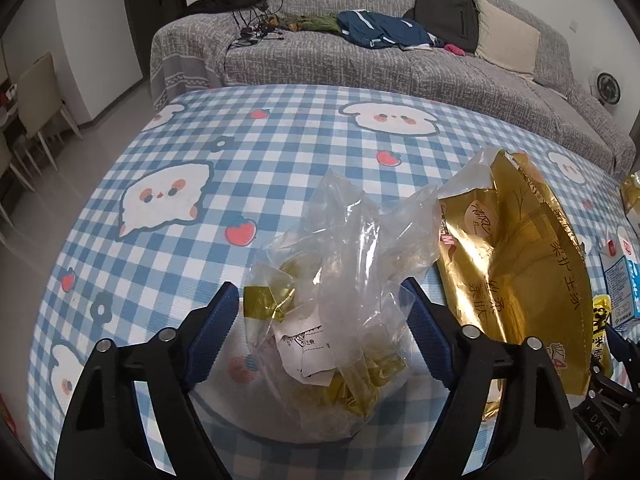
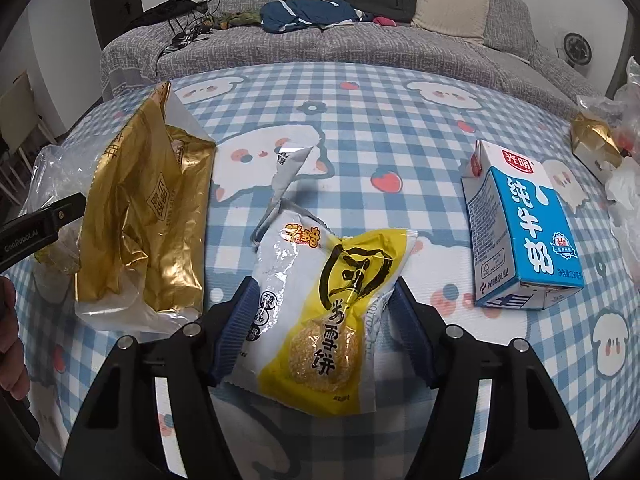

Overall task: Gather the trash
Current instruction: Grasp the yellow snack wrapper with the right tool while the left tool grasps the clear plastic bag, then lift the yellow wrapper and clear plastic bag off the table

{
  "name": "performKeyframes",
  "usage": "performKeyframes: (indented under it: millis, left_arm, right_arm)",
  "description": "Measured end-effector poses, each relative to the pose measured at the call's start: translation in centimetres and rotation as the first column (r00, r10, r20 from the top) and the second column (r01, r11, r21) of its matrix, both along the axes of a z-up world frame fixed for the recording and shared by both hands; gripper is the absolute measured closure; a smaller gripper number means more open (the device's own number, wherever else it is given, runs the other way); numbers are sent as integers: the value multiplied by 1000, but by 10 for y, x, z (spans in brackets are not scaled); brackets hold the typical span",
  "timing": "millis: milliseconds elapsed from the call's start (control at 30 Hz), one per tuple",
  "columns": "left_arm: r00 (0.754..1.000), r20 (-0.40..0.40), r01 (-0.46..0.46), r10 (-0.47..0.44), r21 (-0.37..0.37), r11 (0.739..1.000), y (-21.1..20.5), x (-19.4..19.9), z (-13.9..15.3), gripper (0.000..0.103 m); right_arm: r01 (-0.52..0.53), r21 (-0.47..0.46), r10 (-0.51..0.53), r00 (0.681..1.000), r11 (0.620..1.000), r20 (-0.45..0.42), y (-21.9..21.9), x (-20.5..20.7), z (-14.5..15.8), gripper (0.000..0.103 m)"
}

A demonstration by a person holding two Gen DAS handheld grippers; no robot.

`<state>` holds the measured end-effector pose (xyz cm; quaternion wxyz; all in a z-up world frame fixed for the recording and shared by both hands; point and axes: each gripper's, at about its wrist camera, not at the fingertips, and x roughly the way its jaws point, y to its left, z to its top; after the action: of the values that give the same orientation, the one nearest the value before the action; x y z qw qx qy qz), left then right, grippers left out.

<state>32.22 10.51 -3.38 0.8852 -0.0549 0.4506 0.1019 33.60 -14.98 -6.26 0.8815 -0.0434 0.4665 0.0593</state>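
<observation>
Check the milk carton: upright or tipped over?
Tipped over. The milk carton lies on its side on the checked tablecloth, its broad printed face up and its top end pointing away.

A clear plastic bag with scraps lies left of the gold bag; a yellow snack wrapper and a blue milk box lie to its right.

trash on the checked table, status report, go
Left gripper straddles clear plastic bag, right gripper straddles yellow-white snack wrapper. Neither lifted. Nothing blocking.
</observation>
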Motion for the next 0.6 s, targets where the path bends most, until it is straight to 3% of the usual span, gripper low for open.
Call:
performKeyframes:
  millis: [200, 300, 467, 600]
  left_arm:
    - [999, -33, 2, -3, -10, 1000, -2, 4, -5, 49]
    - [999, -46, 1, -1, 1, 1000, -3, 3, -10, 61]
    - [999, -44, 4, -3, 25, 1000, -6, 2, -10, 71]
    - [1000, -14, 1, 0, 39, 999, -6, -4, -8, 77]
  right_arm:
    - [-24, 22, 24, 1000, 999, -12, 2, 0, 1, 51]
    - [-41, 19, 42, 999, 999, -12, 5, -3, 2, 62]
    - [-60, 33, 60, 998, 998, -18, 6, -6, 4, 76]
    - [-65, 25, 65, 998, 998, -12, 6, -10, 5, 81]
